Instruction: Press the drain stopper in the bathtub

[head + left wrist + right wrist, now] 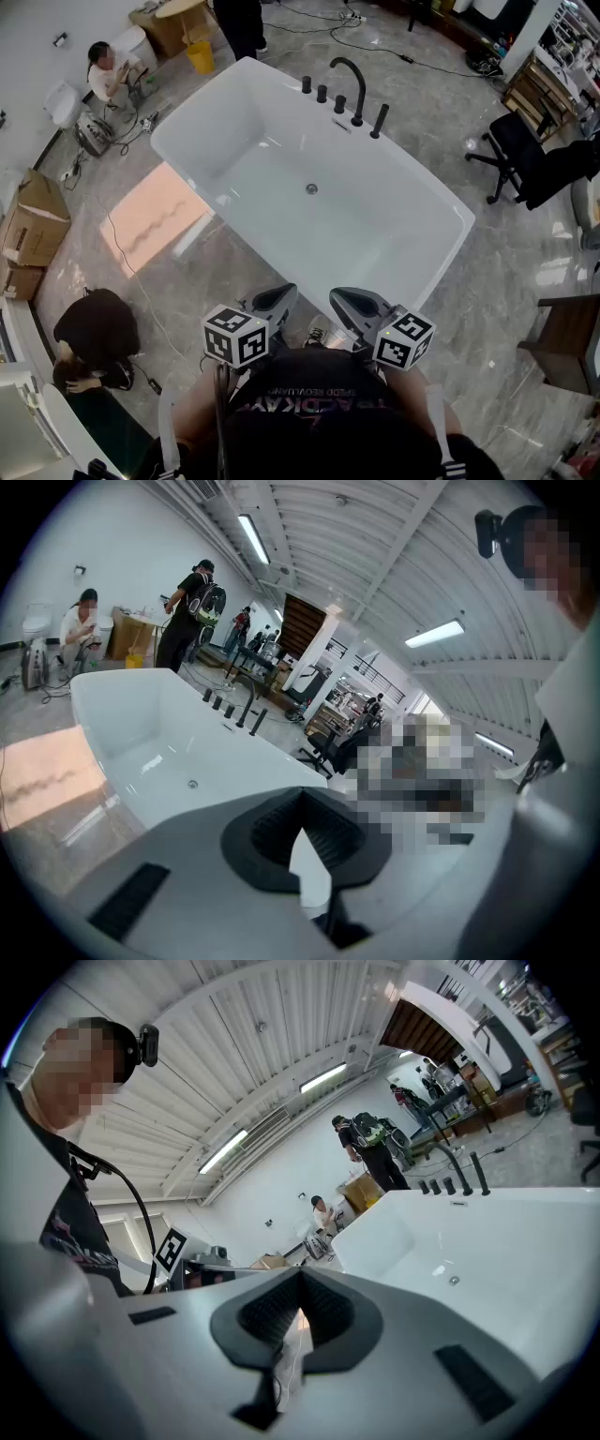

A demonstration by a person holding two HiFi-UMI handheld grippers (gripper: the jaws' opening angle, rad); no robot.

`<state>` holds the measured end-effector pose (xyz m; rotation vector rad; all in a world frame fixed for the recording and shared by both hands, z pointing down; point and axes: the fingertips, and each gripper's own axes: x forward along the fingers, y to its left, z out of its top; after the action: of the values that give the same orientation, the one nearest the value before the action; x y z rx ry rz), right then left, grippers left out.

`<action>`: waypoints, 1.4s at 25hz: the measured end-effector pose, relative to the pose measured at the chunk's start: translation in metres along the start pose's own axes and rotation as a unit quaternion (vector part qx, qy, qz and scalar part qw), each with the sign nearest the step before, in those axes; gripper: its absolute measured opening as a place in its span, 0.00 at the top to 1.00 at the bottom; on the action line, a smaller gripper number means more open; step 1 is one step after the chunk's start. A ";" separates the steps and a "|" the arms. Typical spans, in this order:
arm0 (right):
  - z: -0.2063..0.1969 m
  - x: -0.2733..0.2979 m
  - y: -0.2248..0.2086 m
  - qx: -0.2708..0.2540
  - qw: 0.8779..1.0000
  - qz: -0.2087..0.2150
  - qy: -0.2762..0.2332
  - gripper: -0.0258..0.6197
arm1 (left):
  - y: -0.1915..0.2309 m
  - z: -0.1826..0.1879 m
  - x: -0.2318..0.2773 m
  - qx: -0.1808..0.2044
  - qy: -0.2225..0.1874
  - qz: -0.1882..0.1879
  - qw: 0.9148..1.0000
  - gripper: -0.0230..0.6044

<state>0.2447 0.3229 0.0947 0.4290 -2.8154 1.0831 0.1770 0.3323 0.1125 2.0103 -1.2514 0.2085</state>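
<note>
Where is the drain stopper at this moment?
Head view: the drain stopper sits mid-floor of the bathtub, just nearer than the black faucet on the far rim.

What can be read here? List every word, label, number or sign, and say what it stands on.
Shirt print: lettering seen upside down, too blurred to read reliably.
Marker cubes: black-and-white square patterns only, no words.
Cardboard boxes: no legible print.
Bathtub: no text visible.
</note>
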 end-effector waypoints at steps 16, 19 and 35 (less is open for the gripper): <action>-0.001 0.002 0.004 -0.005 1.000 0.018 -0.004 0.94 | 0.002 -0.005 -0.001 -0.005 -0.001 0.005 1.000 0.96; 0.000 0.004 0.009 -0.010 1.000 0.025 -0.001 0.94 | 0.002 -0.004 -0.002 -0.006 -0.002 0.005 1.000 0.96; -0.005 0.013 0.015 0.001 0.999 0.034 0.002 0.94 | 0.010 -0.006 -0.016 -0.012 -0.005 0.018 1.000 0.96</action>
<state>0.2277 0.3335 0.0910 0.3340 -2.8446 1.0989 0.1626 0.3453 0.1143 1.9726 -1.2906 0.2005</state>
